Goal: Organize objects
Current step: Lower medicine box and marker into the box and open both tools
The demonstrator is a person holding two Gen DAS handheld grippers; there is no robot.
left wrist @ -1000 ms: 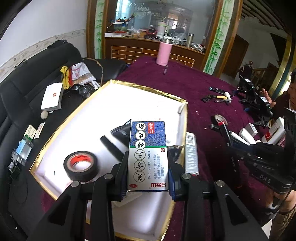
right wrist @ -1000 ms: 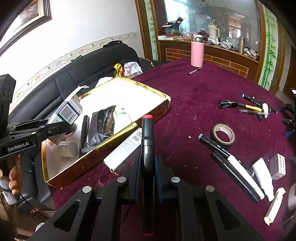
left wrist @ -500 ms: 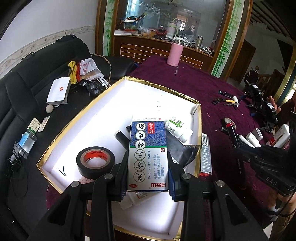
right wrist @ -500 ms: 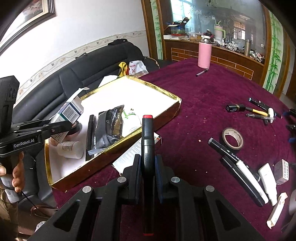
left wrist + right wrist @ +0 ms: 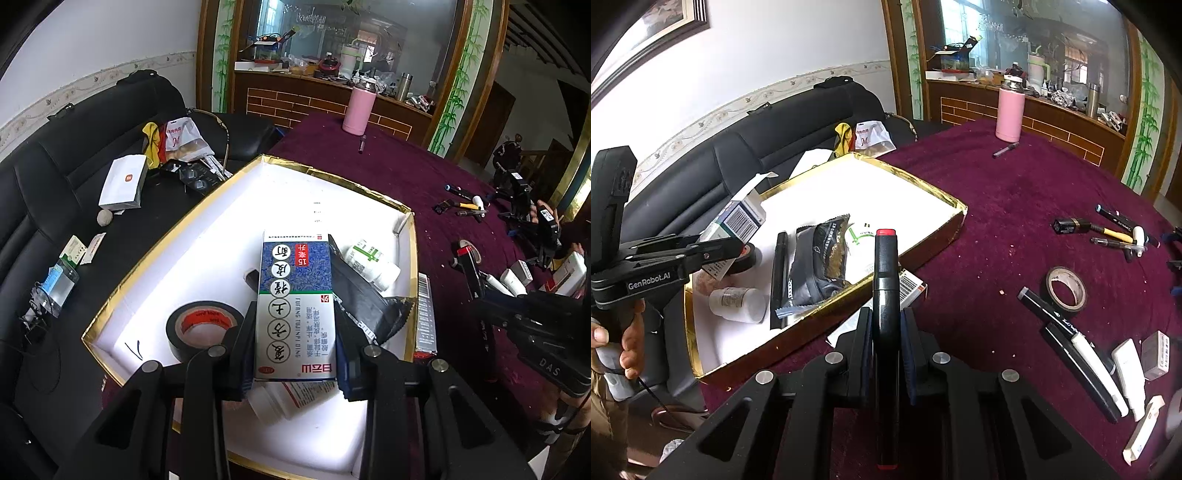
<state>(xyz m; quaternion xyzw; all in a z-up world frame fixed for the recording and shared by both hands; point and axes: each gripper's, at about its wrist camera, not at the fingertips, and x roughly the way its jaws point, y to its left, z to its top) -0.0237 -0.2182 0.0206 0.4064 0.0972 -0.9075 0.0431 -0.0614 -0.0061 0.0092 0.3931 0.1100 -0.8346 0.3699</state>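
My left gripper point(image 5: 295, 354) is shut on a blue and white medicine box point(image 5: 295, 302) and holds it above the near end of a gold-rimmed white tray point(image 5: 122, 288). In the tray lie a black tape roll point(image 5: 201, 328), a black foil pouch point(image 5: 365, 299) and a white bottle point(image 5: 371, 262). My right gripper point(image 5: 886, 332) is shut on a black marker with a red cap point(image 5: 885, 291), above the purple table beside the tray point(image 5: 923, 251). The left gripper point(image 5: 713, 251) with its box point(image 5: 737, 225) shows in the right wrist view.
Loose on the purple table: a tape roll point(image 5: 1065, 290), black markers point(image 5: 1067, 332), small white boxes point(image 5: 1130, 365), pens point(image 5: 1108, 232), a pink flask point(image 5: 1009, 114). A flat barcode box point(image 5: 910, 288) lies against the tray's outer wall. A black sofa point(image 5: 55, 192) with clutter stands left.
My left gripper has drawn back and risen with the box, so more of the tray shows. My right gripper has moved a little nearer the tray with the marker.
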